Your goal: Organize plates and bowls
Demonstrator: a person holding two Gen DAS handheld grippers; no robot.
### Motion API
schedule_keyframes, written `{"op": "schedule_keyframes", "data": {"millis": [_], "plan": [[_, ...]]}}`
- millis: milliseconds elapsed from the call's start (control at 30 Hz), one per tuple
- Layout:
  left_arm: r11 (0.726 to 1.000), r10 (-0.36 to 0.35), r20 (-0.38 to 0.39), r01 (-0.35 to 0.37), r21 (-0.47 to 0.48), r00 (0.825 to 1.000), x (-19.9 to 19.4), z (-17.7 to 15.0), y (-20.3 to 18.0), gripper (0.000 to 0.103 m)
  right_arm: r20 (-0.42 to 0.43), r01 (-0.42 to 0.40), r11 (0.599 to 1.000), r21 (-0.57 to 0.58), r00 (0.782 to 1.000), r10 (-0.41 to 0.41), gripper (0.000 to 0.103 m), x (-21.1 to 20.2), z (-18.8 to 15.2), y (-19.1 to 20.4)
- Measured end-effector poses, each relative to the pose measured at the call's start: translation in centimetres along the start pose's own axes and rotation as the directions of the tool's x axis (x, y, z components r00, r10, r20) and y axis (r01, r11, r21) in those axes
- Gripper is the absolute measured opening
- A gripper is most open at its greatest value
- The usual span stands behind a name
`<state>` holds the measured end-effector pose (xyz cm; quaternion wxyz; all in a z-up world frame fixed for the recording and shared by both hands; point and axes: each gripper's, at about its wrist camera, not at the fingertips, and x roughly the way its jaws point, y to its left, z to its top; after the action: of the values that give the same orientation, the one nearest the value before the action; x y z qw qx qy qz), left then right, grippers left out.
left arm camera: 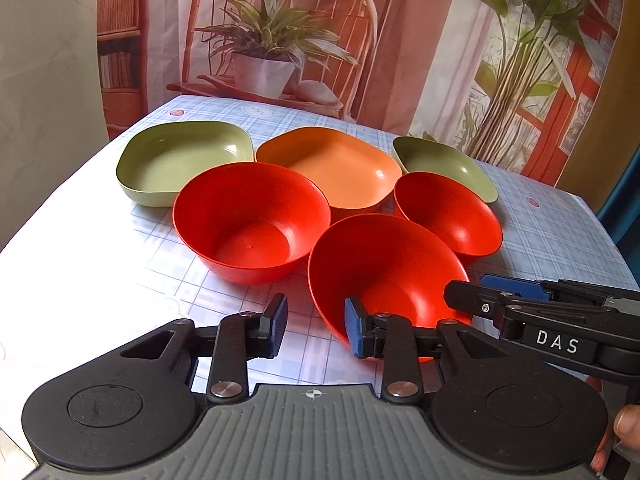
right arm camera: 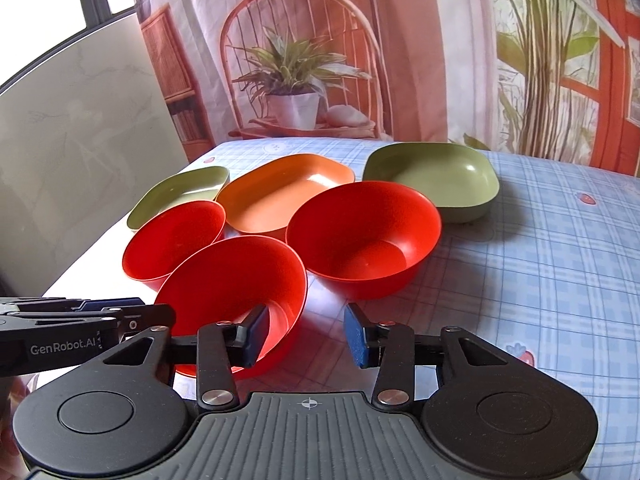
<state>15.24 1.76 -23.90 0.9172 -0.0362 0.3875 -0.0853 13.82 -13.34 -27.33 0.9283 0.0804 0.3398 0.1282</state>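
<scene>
**Both grippers half-spread beside the nearest red bowl**

Fingers of the left gripper (left arm camera: 316, 330) stand partly spread with only tablecloth between the blue pads; nothing is pinched. Its right-hand finger (left arm camera: 354, 330) sits in front of the near wall of the nearest red bowl (left arm camera: 384, 268), and whether it touches the rim cannot be told. The right gripper (right arm camera: 307, 338) is likewise partly spread and grips nothing: its left-hand finger (right arm camera: 254, 334) overlaps the same bowl (right arm camera: 232, 276) at the near rim, seemingly inside or just over the wall, while the other finger stands outside over bare cloth. Contact there is also unclear.

That bowl tilts, leaning toward the left gripper's side. Around it on the checked tablecloth (left arm camera: 100, 264) lie two more red bowls, a large one (left arm camera: 250, 220) and a smaller one (left arm camera: 448, 216) tilted against its neighbours. Behind them come an orange square plate (left arm camera: 332, 168) in the middle, flanked by two green square dishes (left arm camera: 180, 160) (left arm camera: 444, 168). The pieces crowd together, rims touching or overlapping. A printed backdrop (left arm camera: 280, 40) of a chair and potted plants hangs behind the table.

Each gripper shows in the other's view, reaching in from the side, just beside the nearest bowl. A person's fingertip (left arm camera: 628, 420) shows at the left-wrist view's lower right edge.
</scene>
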Motion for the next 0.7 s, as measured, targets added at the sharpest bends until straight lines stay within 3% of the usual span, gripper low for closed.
{"op": "schedule_keyframes", "data": {"millis": [100,300,700], "plan": [[1.0,-0.014,-0.002,0.015,0.003,1.0,0.2,-0.1,-0.2,0.02,-0.009,-0.014,1.0,0.002,1.0,0.014,0.029,0.2,-0.1,0.1],[1.0,-0.021,0.003,0.021,0.022,1.0,0.1,-0.3,-0.6,0.019,-0.01,-0.045,0.999,0.007,0.999,0.045,0.014,0.2,-0.3,0.0],[0.999,0.017,0.038,-0.019,0.043,0.999,-1.6,-0.1,-0.8,0.019,0.025,-0.073,0.997,-0.001,0.997,0.073,0.014,-1.1,-0.1,0.7]]}}
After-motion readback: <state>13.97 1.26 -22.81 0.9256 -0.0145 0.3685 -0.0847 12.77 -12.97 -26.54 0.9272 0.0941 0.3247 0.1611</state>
